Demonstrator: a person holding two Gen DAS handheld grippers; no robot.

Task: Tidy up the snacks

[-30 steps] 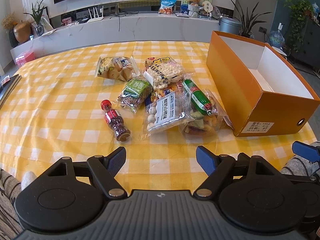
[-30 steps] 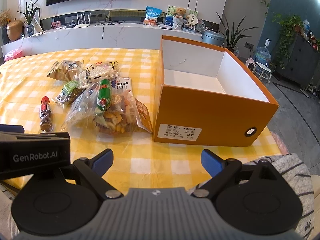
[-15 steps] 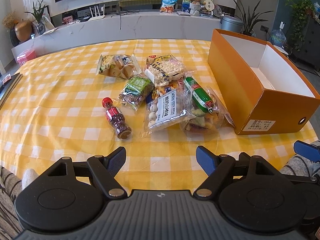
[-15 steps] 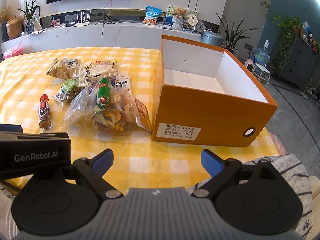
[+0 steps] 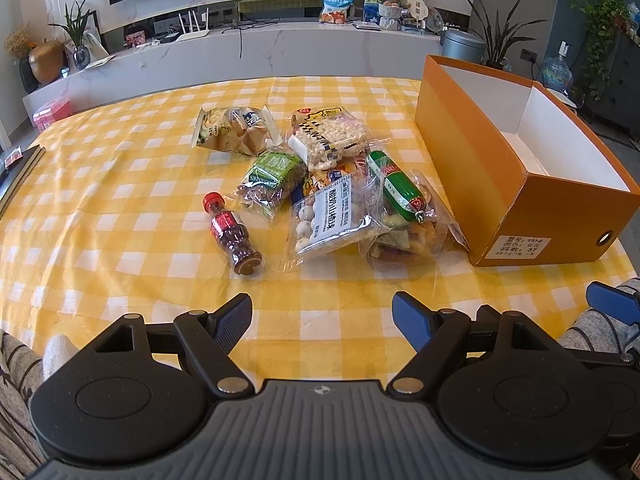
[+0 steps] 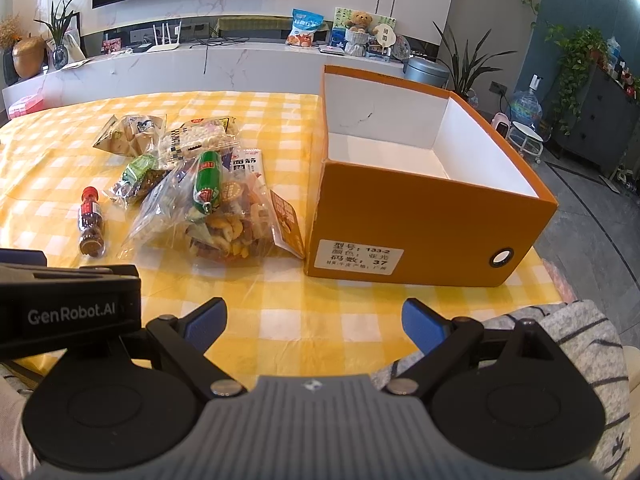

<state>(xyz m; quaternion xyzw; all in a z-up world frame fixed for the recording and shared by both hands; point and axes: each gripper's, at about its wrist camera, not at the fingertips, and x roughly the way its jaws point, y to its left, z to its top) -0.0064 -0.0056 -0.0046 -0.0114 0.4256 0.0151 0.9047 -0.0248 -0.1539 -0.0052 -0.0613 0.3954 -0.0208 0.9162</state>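
Note:
Several snack packets lie in a heap on the yellow checked tablecloth [image 5: 100, 216]. Among them are a green sausage [image 5: 398, 186] [image 6: 207, 187], a clear bag of white balls [image 5: 328, 220], a green nut packet [image 5: 269, 180], a bread bag [image 5: 236, 130], a puffed-corn bag [image 5: 332, 138] and a mixed cracker bag [image 6: 236, 224]. A small red-capped bottle [image 5: 232, 236] [image 6: 90, 222] lies on its side to the left of the heap. An open orange box [image 5: 516, 184] [image 6: 424, 208], white inside and empty, stands to the right. My left gripper [image 5: 322, 322] and right gripper [image 6: 314, 322] are both open near the table's front edge, holding nothing.
Behind the table runs a white marble counter [image 5: 280, 48] with plants, a router, a blue bag and a teddy bear. A dark object [image 5: 16, 172] lies at the table's left edge. Grey patterned fabric [image 6: 572, 332] lies below the right gripper.
Both views have drifted slightly, so the snacks and the box sit a little differently in frame. Both grippers stay open and nothing on the table has moved.

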